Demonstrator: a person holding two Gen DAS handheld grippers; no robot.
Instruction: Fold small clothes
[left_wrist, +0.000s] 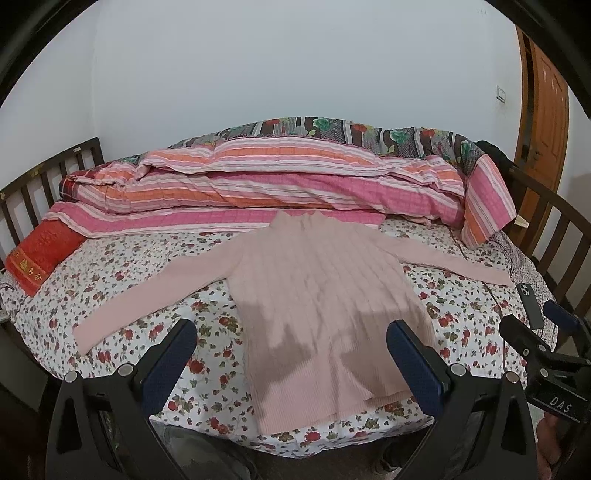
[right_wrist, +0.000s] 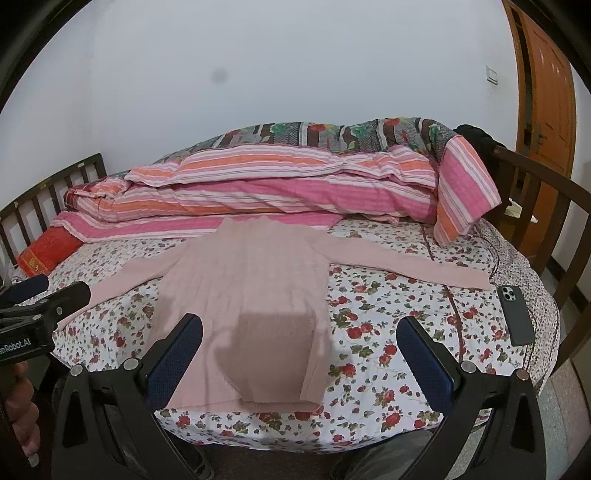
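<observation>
A pale pink ribbed sweater (left_wrist: 314, 295) (right_wrist: 251, 295) lies flat on the flowered bed sheet (left_wrist: 110, 273) (right_wrist: 388, 306), collar toward the far quilt, both sleeves spread out sideways. My left gripper (left_wrist: 291, 332) hovers open over the sweater's hem, holding nothing. My right gripper (right_wrist: 301, 328) is open too, above the hem's right part and the bare sheet beside it. Each gripper shows at the edge of the other's view: the right gripper (left_wrist: 535, 317) and the left gripper (right_wrist: 55, 288).
A rolled pink and orange striped quilt (left_wrist: 280, 184) (right_wrist: 277, 184) lies along the far side. A red pillow (left_wrist: 40, 254) sits at the left. A dark phone (left_wrist: 530, 306) (right_wrist: 515, 314) lies near the sheet's right edge. Wooden bed rails (right_wrist: 535, 206) flank both sides.
</observation>
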